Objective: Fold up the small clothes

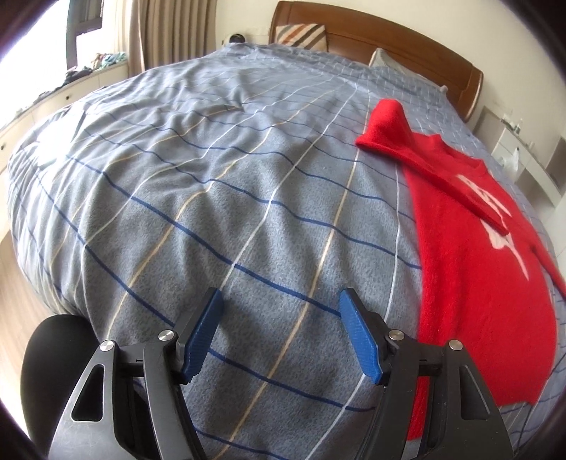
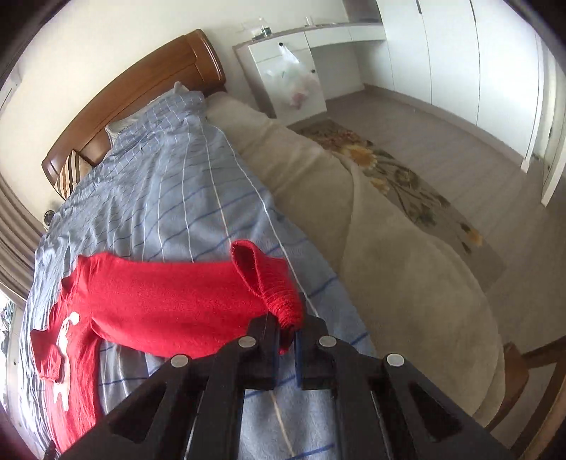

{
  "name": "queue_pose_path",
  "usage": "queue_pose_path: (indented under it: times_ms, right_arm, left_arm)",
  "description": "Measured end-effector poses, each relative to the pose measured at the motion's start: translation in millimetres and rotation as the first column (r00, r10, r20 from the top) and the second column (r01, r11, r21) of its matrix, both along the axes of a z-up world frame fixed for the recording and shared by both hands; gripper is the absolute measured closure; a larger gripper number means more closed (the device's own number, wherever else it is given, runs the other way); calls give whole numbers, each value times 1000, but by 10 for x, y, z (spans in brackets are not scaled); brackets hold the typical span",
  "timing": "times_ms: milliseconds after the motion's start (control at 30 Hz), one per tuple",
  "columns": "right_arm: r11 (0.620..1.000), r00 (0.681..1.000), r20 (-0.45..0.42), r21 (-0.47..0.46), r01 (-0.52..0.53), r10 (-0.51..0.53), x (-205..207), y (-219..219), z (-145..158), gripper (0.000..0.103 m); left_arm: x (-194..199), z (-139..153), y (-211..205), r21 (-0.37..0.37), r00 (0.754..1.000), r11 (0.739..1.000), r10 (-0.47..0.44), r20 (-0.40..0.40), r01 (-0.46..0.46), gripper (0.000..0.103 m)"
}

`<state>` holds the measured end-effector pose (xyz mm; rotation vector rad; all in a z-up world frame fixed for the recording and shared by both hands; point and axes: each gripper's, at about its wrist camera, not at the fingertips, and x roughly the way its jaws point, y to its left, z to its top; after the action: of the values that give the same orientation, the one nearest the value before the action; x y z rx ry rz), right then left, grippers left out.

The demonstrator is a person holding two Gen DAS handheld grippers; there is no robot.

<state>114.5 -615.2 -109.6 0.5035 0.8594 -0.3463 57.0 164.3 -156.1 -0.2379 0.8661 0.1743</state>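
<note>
A small red sweater (image 1: 474, 269) with a white print lies on the blue checked bed cover, at the right of the left wrist view, one sleeve (image 1: 417, 155) folded across its chest. My left gripper (image 1: 281, 318) is open and empty above the cover, left of the sweater's hem. In the right wrist view my right gripper (image 2: 287, 329) is shut on the cuff (image 2: 283, 300) of the sweater's other sleeve (image 2: 169, 300) and holds it lifted over the bed. The sweater's body (image 2: 70, 354) lies at the lower left.
The bed cover (image 1: 212, 198) spreads wide to the left. A wooden headboard (image 1: 371, 32) and striped pillow (image 1: 304, 33) are at the far end. A beige blanket (image 2: 353, 219) hangs over the bed's right side, with a floral rug (image 2: 406, 177), white cabinet (image 2: 286, 70) and wooden chair (image 2: 523, 371) beyond.
</note>
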Motion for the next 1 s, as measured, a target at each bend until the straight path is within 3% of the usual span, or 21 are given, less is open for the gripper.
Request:
queue_pose_path:
  times_ms: [167,233,367,467,567,667,700,733,800,867,900,933,967,1000]
  right_arm:
    - [987,997,14,143,69,-72,-174,-167,-339,98]
    - [978,993,34,177,108,-116,-273,-257,-323,90]
    - [980,982,10,56,189,-190,-487,-319,-95,84]
    - [996,994,64,-1,93,-93,-453,-175,108,82]
    - [998,995,93,41,-42,38,-298,-23,85,81]
    - [998,998,-36,25,-50,51,-145,51,-213,75]
    - [999,998,-43,1,-35,35,-169,81,-245,77]
    - [999,999,-26,-24,-22,21,-218,123,-214,78]
    - [997,1000,-1,-81,-11,11,-329,258,-84,74]
    - [996,998,45,-85,-36,40,-465,408,37,74]
    - [996,996,65,-79,-48,53,-532,480,79,74]
    - [996,994,83,-70,-63,69,-591,565,120,74]
    - [995,992,97,-63,-77,83,-672,656,148,74]
    - [994,990,105,-57,-90,96,-704,743,162,73]
  left_arm:
    - [-19,0,15,12,1000,1000,1,-5,-1,33]
    - [-27,11,23,16,1000,1000,-1,-8,1,33]
    - [-31,67,-23,47,1000,999,-17,-16,18,32]
    - [0,209,-157,109,998,992,-66,1,66,32]
    - [157,470,-365,122,984,978,-176,29,171,32]
    - [398,846,-644,172,946,941,-310,98,291,28]
    - [502,948,-771,198,925,919,-365,101,341,19]
    - [626,1016,-924,217,898,887,-433,83,408,17]
    - [854,1059,-1271,269,816,792,-577,34,548,17]
    - [1033,920,-1678,362,691,631,-721,-54,686,18]
    - [1117,792,-1867,407,629,540,-769,-119,737,25]
    - [1210,656,-2010,429,582,468,-793,-182,772,29]
    - [1299,521,-2130,431,545,416,-804,-238,801,40]
    - [1401,411,-2212,423,522,385,-807,-277,820,47]
